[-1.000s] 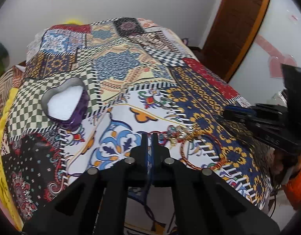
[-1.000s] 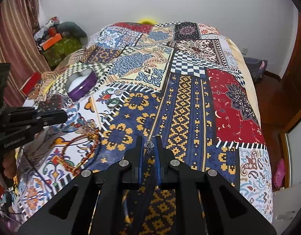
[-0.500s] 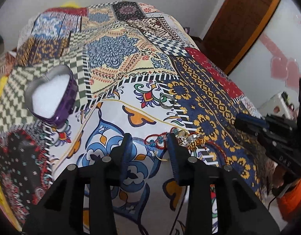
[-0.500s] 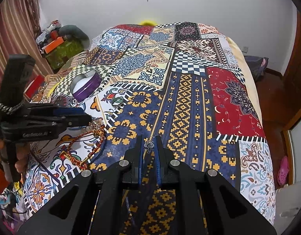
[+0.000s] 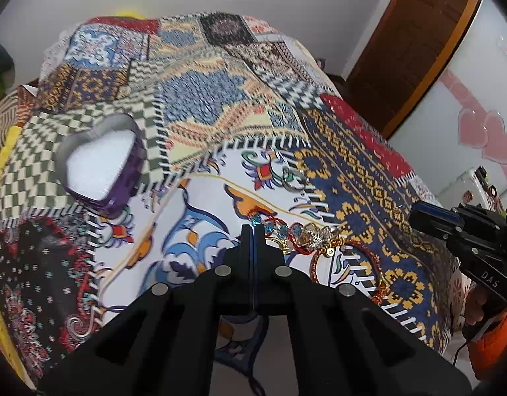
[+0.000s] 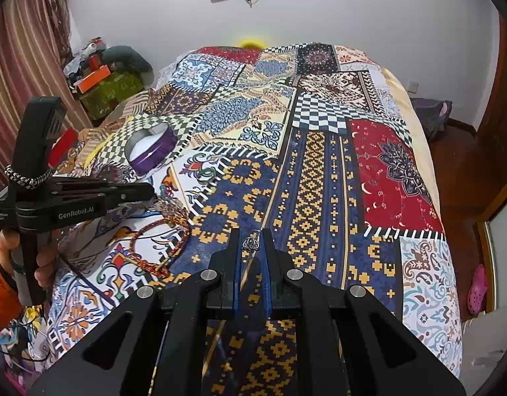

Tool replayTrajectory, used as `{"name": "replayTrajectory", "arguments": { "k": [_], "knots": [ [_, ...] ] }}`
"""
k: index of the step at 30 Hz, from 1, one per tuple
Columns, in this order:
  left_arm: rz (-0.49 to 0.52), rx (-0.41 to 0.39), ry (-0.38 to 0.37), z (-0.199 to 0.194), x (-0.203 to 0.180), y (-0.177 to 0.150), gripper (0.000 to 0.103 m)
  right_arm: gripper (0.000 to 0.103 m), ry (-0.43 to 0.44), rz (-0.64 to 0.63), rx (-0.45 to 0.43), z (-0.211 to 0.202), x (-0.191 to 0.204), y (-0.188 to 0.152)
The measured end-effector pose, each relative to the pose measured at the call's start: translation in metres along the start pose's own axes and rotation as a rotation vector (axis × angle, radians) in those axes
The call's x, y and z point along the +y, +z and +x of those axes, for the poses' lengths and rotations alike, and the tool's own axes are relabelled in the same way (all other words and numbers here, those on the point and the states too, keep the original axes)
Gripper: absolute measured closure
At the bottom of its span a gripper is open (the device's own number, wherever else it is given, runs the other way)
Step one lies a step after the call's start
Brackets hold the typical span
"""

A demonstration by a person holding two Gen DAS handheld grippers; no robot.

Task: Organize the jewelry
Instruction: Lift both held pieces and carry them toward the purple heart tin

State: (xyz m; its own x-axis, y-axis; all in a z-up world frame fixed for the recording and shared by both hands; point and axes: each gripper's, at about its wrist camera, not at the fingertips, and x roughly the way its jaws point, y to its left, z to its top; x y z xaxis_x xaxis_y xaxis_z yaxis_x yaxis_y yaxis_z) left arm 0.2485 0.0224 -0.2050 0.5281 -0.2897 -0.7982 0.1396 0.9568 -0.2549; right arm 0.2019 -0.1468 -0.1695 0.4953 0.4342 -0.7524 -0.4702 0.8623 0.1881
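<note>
Left gripper [image 5: 252,231] sat with its jaws pressed together at the near-left edge of the jewelry pile [image 5: 314,241] — whether any strand was caught between them could not be told, the tips hid the contact. The pile lay just right of those fingertips: a gold ring cluster, a red bead necklace [image 5: 345,264] looping near and right, blue beads touching the tips. The necklace loop ran roughly left-right across the bedspread [image 5: 220,125].

The heart box [image 5: 101,168] — purple wall, white lining, open — lay well apart to the far left of the pile, so any carry would likely go left and away. The left gripper was the nearer one to both pile and box.

Right gripper [image 6: 251,244] was nearly closed on a small silver pendant [image 6: 251,243], held between the blue pads with a thin chain trailing down; it hovered over the blue-and-gold patch, right of the pile [image 6: 167,227]. The box [image 6: 151,150] was far left from it, across the left gripper [image 6: 144,193].

Readable writing: "GenRobot.AI" on the left gripper body in the right view; "DAS" on the right gripper [image 5: 428,217] body in the left view. A smaller label beside the first was too small to read.
</note>
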Motion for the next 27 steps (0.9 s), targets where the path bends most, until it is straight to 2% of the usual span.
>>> {"name": "replayTrajectory", "arguments": {
  "k": [3, 6, 7, 10, 11, 16, 18, 20, 22, 27],
  "knots": [
    [-0.009, -0.020, -0.004, -0.011, 0.004, 0.004, 0.103, 0.094, -0.001, -0.004, -0.012, -0.005, 0.002, 0.001],
    [-0.016, -0.004, -0.004, -0.015, 0.006, 0.012, 0.102, 0.094, 0.003, -0.001, -0.020, -0.008, 0.004, 0.001],
    [-0.020, 0.005, -0.002, -0.013, 0.006, 0.015, 0.099, 0.094, 0.005, 0.001, -0.021, -0.008, 0.005, 0.001],
    [-0.028, 0.047, -0.005, -0.004, 0.006, 0.019, 0.071, 0.094, 0.009, 0.007, -0.020, -0.007, 0.006, 0.000],
    [-0.038, 0.050, -0.008, -0.001, 0.005, 0.020, 0.069, 0.094, 0.011, 0.008, -0.018, -0.007, 0.006, 0.000],
    [-0.027, 0.083, 0.005, 0.019, -0.001, 0.021, 0.069, 0.094, 0.010, 0.007, -0.010, -0.003, 0.005, -0.001],
    [-0.031, 0.095, 0.008, 0.025, 0.000, 0.021, 0.074, 0.094, 0.009, 0.008, -0.008, -0.004, 0.004, -0.002],
    [-0.033, 0.101, 0.010, 0.029, 0.001, 0.021, 0.093, 0.094, 0.007, 0.009, -0.008, -0.005, 0.003, -0.002],
    [-0.037, 0.104, 0.004, 0.030, 0.003, 0.021, 0.101, 0.094, 0.006, 0.011, -0.008, -0.006, 0.002, -0.002],
    [-0.018, 0.070, 0.010, 0.020, 0.004, 0.020, 0.101, 0.094, 0.013, 0.018, -0.016, -0.008, 0.004, 0.000]
  ]
}}
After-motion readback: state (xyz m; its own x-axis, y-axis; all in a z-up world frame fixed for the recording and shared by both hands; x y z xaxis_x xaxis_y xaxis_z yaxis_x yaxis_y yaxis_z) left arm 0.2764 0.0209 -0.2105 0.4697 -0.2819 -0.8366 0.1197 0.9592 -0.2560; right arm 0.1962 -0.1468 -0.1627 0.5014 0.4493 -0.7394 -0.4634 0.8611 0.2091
